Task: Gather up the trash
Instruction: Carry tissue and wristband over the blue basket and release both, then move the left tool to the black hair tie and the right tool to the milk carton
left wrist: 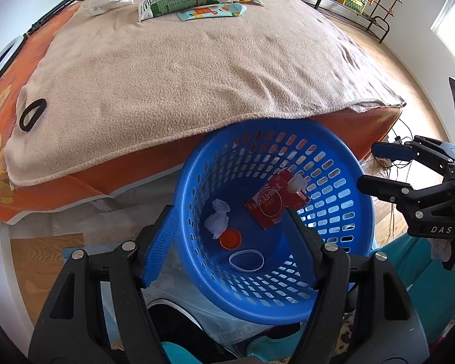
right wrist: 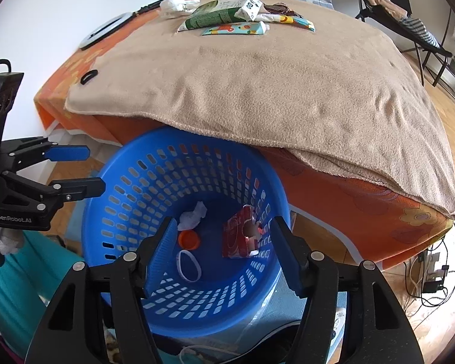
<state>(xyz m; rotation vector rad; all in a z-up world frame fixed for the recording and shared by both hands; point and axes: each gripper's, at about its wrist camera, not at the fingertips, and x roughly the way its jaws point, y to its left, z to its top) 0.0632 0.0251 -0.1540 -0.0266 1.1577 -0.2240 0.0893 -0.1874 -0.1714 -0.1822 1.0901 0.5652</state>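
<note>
Red carton (right wrist: pixel 239 236) in blue basket (right wrist: pixel 130 163), below open right tool (right wrist: pixel 224 254).

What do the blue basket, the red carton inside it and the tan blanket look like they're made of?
Basket: likely moulded plastic, glossy, with rows of uniform slots. Red carton: probably coated paperboard, printed, creased flat, with a white spout. Blanket: looks like fleece, matte and fuzzy, with a stitched hem.
</note>
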